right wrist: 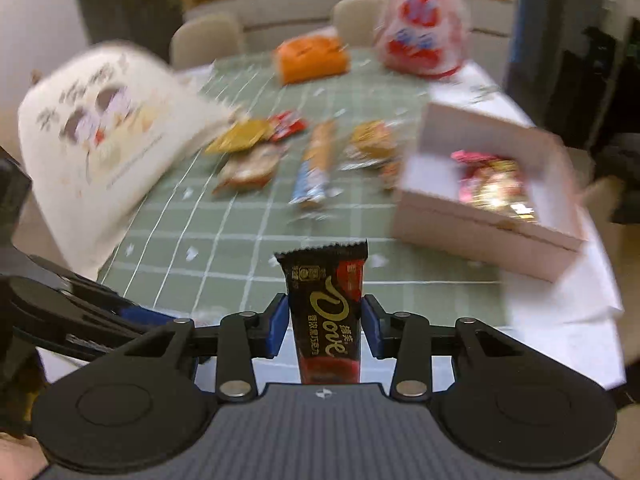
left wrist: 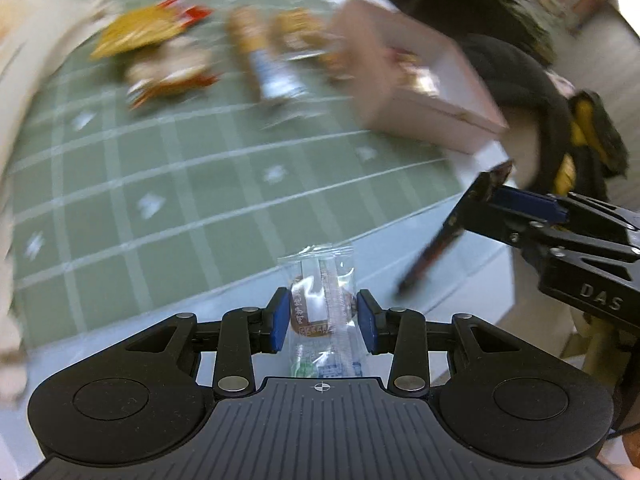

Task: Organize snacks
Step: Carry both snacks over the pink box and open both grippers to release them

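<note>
clear snack wrapper (left wrist: 322, 292): glossy see-through plastic, crinkled | Dove chocolate bar (right wrist: 326, 316): shiny dark foil-like film, serrated top edge | gripper pads (right wrist: 276, 330): matt blue rubbery | checked tablecloth (right wrist: 240, 236): matt green | pink box (right wrist: 480, 236), right of frame: smooth matt cardboard | white bag (right wrist: 100, 140), upper left: matt

Green grid-patterned tablecloth (right wrist: 224, 240) covers the table — white cloth edge (right wrist: 560, 320) exposed at 4 o'clock. Cream chairs (right wrist: 208, 36) at 11 o'clock, behind the far edge. White printed tote bag (right wrist: 100, 140) at 9 o'clock — heavily blurred.
</note>
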Tool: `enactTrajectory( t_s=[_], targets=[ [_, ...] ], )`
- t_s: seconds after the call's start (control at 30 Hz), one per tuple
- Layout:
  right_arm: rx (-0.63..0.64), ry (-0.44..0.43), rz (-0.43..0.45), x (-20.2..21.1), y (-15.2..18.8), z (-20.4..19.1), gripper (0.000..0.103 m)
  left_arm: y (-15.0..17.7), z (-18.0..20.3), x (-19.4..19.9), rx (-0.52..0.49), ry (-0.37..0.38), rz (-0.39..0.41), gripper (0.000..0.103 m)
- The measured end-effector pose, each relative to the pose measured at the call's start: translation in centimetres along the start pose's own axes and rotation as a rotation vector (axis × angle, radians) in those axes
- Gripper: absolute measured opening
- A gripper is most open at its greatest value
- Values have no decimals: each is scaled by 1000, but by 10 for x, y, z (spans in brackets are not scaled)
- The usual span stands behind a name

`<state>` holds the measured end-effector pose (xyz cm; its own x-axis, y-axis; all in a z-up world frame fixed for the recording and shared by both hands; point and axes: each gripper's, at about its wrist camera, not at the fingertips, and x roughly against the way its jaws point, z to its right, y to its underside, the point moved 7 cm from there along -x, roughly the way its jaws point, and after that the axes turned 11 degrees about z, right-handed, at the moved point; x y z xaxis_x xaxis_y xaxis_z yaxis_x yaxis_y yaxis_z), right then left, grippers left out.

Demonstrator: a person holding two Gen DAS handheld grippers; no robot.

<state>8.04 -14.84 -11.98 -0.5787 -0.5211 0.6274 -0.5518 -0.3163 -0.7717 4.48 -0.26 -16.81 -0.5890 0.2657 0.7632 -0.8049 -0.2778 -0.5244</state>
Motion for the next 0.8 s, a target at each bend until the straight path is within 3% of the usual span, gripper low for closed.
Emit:
enactTrajectory(
  t_s=[0.3,0.47,0.67,0.8],
  targets=[
    [-89,162,245,77,-44,54,38,-53,76,6,-176,128,81,41],
    [-38,252,402,122,-90,77,38,-109,114,29,-245,201,202,41],
    [-4,281,538,147,-152,101,37,-187,145,48,-302,227,400,41],
    [-26,282,581,140,-179,119,37,-228,147,21,-266,194,439,41]
  ],
)
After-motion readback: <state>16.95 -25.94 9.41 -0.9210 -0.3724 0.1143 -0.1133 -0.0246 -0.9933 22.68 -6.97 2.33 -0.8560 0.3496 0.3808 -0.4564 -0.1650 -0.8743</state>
